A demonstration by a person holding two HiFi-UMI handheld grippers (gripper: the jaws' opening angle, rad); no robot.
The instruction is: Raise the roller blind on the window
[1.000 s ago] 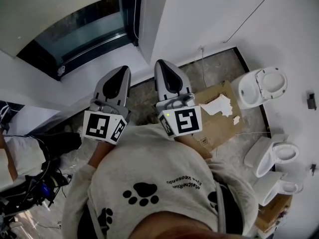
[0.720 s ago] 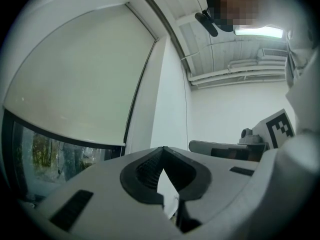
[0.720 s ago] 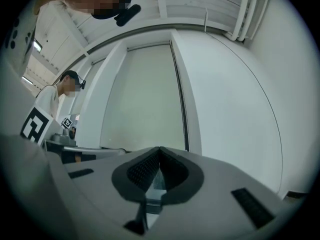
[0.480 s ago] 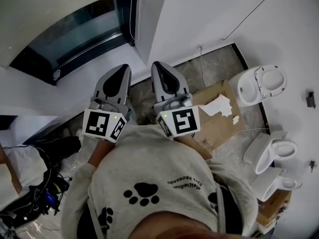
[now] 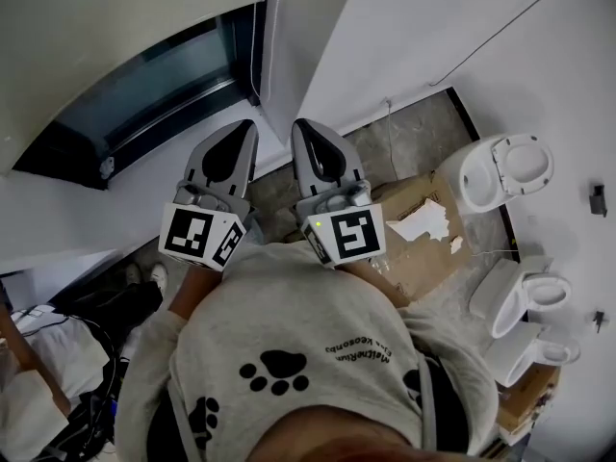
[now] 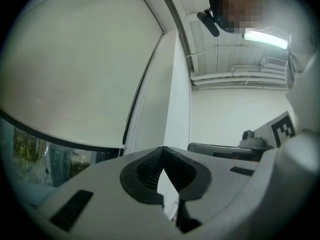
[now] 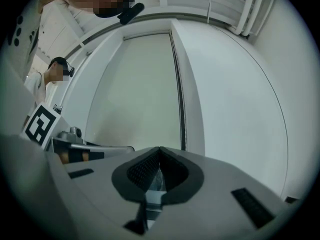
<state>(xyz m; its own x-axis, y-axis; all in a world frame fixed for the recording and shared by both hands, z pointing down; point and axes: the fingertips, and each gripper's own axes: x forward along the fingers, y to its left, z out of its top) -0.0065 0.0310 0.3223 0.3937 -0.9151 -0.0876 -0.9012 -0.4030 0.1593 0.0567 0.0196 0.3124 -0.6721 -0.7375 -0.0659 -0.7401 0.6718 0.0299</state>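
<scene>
Left gripper, right gripper nearer roller blind; cord beyond closed jaws, untouched.

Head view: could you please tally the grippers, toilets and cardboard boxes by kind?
Grippers: 2 (left gripper, right gripper)
Toilets: 3
Cardboard boxes: 2
Total: 7

The roller blind was cream. The sweatshirt was grey with black paw prints; right of it stood white toilets and a brown cardboard box.
</scene>
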